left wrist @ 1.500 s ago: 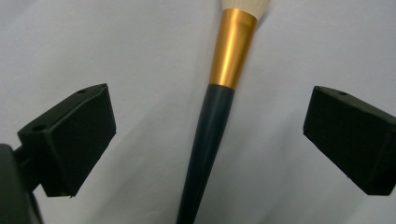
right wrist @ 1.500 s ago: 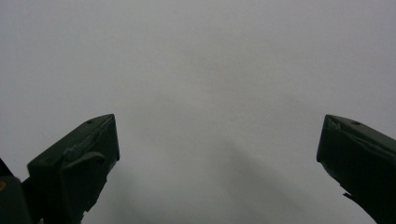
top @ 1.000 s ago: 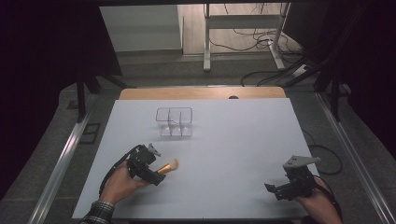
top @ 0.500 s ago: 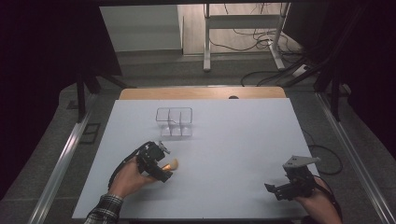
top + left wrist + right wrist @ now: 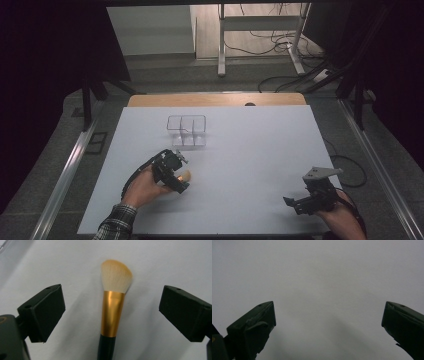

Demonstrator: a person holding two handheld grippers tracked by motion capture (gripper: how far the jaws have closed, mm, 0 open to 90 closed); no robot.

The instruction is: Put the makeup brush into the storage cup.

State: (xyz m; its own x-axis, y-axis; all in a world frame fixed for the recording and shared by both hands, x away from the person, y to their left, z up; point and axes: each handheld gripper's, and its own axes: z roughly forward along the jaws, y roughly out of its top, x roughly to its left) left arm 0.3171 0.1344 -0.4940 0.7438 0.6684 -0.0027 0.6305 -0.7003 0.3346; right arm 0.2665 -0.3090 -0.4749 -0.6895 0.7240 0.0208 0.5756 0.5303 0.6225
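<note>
A makeup brush [image 5: 112,312] with cream bristles, a gold ferrule and a black handle lies flat on the white table [image 5: 260,150]. In the high view its bristle end [image 5: 185,176] sticks out past my left gripper [image 5: 178,176]. That left gripper [image 5: 111,300] is open and straddles the brush, with a gap between each jaw and the ferrule. Near the table's front right corner my right gripper [image 5: 294,204] rests low. In its own view the right gripper [image 5: 328,315] stands open over bare table, nothing between its jaws.
A clear plastic organiser [image 5: 187,131] with compartments stands on the table beyond the left hand. The table's wooden far edge [image 5: 215,99] lies behind it. Metal rails run along both sides, and cables lie on the floor at the back.
My left hand has slid a little to the right and away from the person, bringing the gripper further over the brush. The brush and the right gripper have stayed put.
</note>
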